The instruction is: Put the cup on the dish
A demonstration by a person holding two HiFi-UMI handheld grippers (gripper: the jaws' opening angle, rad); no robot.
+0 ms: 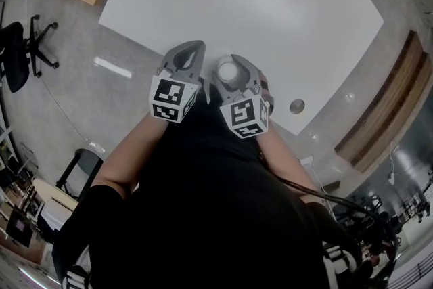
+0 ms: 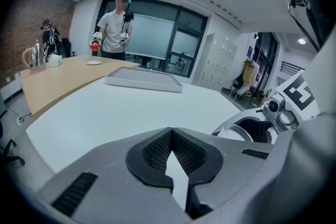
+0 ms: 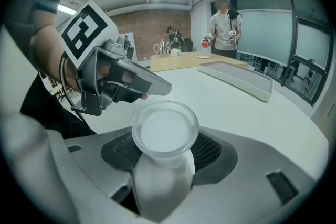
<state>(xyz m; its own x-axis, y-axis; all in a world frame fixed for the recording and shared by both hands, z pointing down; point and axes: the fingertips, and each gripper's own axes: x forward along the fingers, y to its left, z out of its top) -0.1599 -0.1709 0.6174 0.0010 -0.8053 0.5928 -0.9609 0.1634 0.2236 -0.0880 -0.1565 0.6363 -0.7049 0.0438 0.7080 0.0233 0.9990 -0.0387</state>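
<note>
Right gripper (image 3: pixel 165 153) is clamped on the cup (image 3: pixel 165 131). Its jaws are only part closed, stopped by the cup wall, with the mesh pads pressing both sides of the body. The cup is upright, mouth up, rim above the jaw tops, and looks empty. Judgement: the grip sits low on the body so the cup stays level for carrying and the base can go down flat.

Left gripper (image 2: pixel 171 134) is closed with its tips meeting and nothing between them; only white table (image 2: pixel 105 113) shows through the gap behind the tips. It hangs just beside the right gripper, on that gripper's left. It probably has no part in this step.

Both tools sit at the near table edge, close to the body. Bare tabletop lies under and ahead of the jaws. A grey tray (image 3: pixel 239 77) lies well ahead of the right jaws, at the far side.

No dish can be made out near either tool, so the placing is not yet done. The next move would need the dish found first.
</note>
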